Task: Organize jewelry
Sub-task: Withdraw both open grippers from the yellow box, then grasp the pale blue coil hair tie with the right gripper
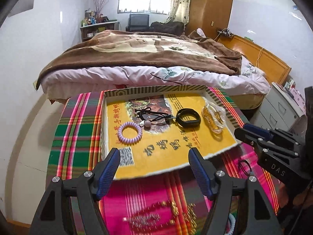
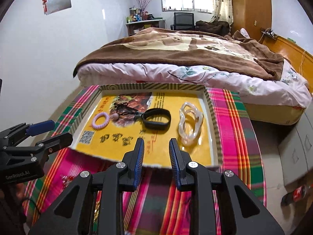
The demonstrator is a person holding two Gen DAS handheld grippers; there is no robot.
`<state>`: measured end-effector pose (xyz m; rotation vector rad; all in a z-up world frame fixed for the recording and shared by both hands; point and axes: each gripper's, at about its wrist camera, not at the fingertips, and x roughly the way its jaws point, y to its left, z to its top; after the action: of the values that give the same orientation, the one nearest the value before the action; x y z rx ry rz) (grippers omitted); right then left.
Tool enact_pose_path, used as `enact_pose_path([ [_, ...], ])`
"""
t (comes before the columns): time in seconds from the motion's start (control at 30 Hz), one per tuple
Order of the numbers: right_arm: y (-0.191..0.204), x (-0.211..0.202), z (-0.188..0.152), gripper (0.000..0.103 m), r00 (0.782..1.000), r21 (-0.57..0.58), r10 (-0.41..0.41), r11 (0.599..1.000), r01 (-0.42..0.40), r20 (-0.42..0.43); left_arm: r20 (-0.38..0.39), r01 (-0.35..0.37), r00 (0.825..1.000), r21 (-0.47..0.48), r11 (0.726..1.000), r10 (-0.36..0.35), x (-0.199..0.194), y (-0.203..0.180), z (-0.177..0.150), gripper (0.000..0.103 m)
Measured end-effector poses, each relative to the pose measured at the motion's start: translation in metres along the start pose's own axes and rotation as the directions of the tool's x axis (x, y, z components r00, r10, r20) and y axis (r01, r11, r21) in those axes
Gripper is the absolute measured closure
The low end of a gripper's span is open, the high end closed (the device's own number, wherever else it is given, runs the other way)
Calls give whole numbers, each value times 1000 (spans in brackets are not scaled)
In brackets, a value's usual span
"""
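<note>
Plaid cloth, pink/green, covers the desk. On it sits a shallow cardboard tray lined with a yellow printed sheet. Jewelry in the tray, left to right: lilac coil hair tie, black cord necklace with a round pink bead, black band, clear amber bangles. All lie flat and apart, except the cord end, which reaches the black band.

Left tool: released, jaws wide, nothing between them, hovering over the tray's near edge. Right tool: released too, with a narrower gap, nothing gripped, also above the near edge.

More beads lie on the cloth in front of the tray, too blurred to identify. A bed with a brown blanket stands behind the desk.
</note>
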<state>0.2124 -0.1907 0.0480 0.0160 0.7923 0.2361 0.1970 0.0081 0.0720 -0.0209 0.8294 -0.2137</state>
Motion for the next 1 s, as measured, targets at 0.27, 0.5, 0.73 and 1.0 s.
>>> enact_pose_path([
  [0.27,0,-32,-36,76,1000,8,17,1000,-17,4,30,9,1000,1,1000,-9,-39,-5,-30,31],
  [0.5,-1,-45,-77,76,999,-8,27,1000,-27,-41,14,11,1000,-47,999,-11,-63,13,-70,31],
  [0.73,5,-35,-122,76,991,-28,66,997,-69,-120,-20,41,999,-85,996,-43,-69,25,-110,31],
  [1.0,24,-42,-146,64,979,-98,171,978,-182,-112,-48,40,998,-138,990,-47,-64,39,-137,31],
])
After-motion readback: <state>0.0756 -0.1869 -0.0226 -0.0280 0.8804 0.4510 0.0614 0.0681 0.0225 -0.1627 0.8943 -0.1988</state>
